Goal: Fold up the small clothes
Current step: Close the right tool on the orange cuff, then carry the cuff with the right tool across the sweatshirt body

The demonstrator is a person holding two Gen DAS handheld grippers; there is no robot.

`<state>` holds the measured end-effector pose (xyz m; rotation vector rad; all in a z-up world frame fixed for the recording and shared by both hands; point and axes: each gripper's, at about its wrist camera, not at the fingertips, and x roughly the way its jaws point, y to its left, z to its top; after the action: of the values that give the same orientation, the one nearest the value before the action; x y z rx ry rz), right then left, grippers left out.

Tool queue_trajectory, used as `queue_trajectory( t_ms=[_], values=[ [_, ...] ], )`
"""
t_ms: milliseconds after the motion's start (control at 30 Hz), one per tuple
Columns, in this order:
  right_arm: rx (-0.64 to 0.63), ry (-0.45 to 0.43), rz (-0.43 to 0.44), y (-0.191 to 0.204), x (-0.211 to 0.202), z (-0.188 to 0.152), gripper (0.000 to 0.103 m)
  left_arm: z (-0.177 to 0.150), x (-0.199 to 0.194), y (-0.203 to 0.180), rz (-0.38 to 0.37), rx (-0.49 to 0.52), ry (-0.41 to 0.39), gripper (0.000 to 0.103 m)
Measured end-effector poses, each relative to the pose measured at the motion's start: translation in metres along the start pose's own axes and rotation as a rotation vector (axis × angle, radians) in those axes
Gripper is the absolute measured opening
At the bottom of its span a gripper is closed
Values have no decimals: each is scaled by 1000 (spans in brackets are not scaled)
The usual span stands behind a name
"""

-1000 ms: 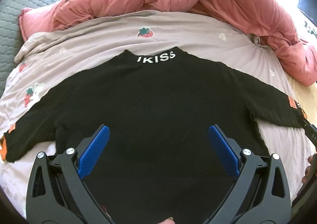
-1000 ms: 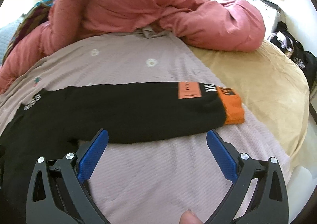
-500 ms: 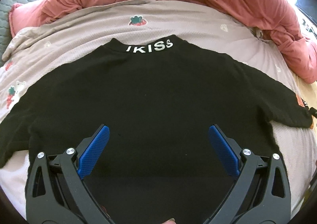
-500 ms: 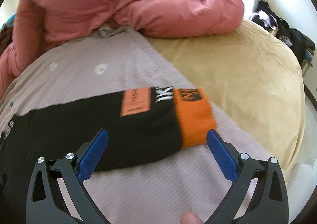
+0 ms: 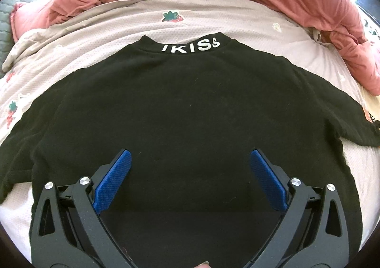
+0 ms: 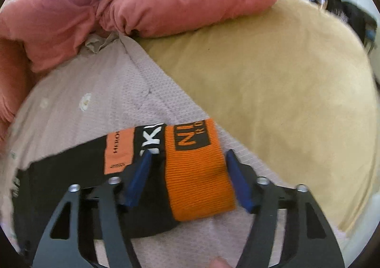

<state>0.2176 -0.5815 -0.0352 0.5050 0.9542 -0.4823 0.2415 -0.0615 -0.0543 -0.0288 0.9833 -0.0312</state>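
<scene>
Garment: a small black sweater (image 5: 180,111) lies flat and face-up on the bed (image 5: 213,21), collar toward the top of the left wrist frame, both sleeves spread out to the sides.

Left claw (image 5: 190,180): wide, nothing between its blue pads — it hangs over the sweater's lower body, in the bottom centre of its frame.

Right claw (image 6: 187,180): its jaws have just been closing, now about half-way in; the orange cuff (image 6: 197,170) sits between them, but the pads do not yet look pressed on it.

Key relation: the sleeve (image 6: 78,173) runs from lower left to centre of the right wrist frame, long axis roughly across the claw's gap, cuff end directly ahead of the pads.

Nearer hand: the right — the cuff shows only at the far right edge of the left view.

Step in hand, as I judge it: pinching the cuff to fold this 1 sleeve inward over the body.
</scene>
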Motion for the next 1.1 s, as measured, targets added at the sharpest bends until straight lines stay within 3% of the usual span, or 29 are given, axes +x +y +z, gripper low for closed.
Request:
queue_trajectory(
  t_ms=[133,200,400,633,933,1100],
  values=[
    [-5,3,35,-3,7,-1,45,0,-1,7,-15,-23,2,94],
    [-30,-11,95,2,1,-2,20,0,-2,10,-23,-29,1,94],
    [-160,-115,112,35,-37,-8,16,2,-8,16,-60,-51,-7,94],
    [-320,-174,285,116,-85,-31,14,5,-11,24,-73,-81,-7,94],
    [-485,-120,494,227,-112,-72,13,9,-21,33,-70,-91,-23,94],
    [-547,-61,569,277,-113,-94,13,10,-25,38,-67,-95,-27,94]
  ],
)
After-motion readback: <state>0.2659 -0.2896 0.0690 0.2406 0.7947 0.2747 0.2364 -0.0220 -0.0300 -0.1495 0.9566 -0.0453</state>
